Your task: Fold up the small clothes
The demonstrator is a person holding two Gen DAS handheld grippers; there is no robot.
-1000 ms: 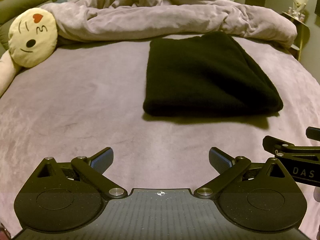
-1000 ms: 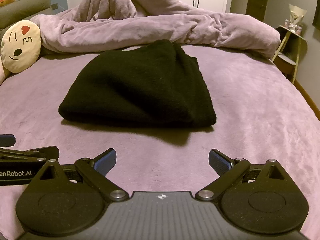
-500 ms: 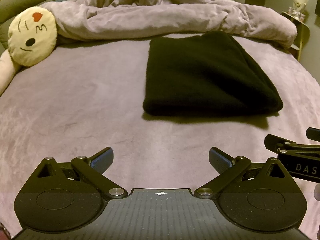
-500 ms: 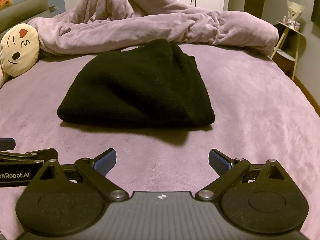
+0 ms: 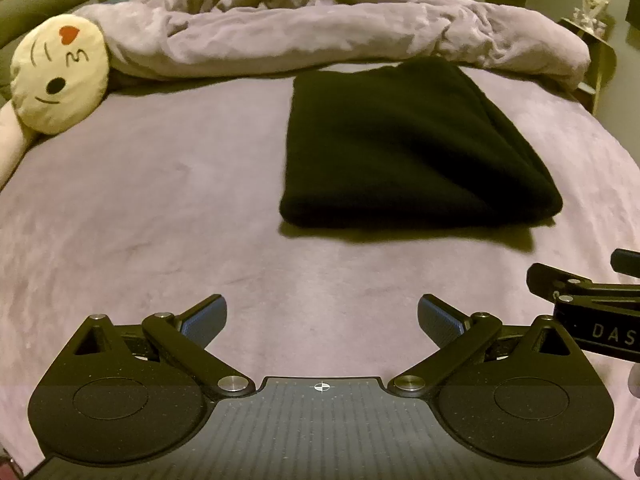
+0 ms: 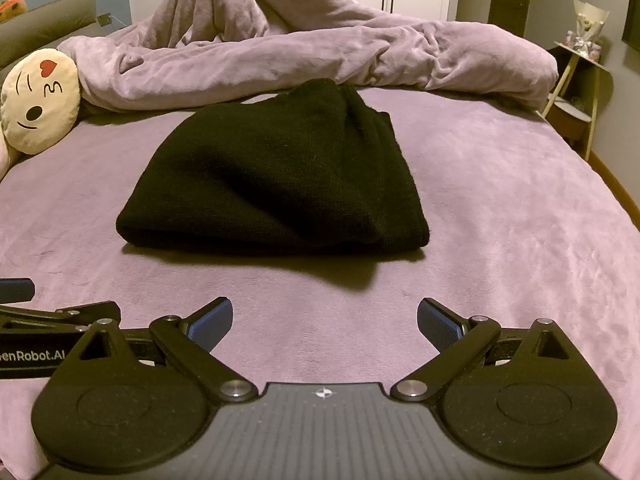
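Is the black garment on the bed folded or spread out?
Folded. The black garment lies as a compact, thick rectangle on the bed, with a rounded doubled edge nearest the cameras and layered edges along one side.

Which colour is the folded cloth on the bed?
Black; the folded cloth shows best in the right wrist view.

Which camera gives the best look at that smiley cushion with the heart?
The left wrist view: the smiley cushion sits larger there, its whole face clear beside the rumpled blanket. The right wrist view shows the cushion too, but smaller and close to the frame's left edge.
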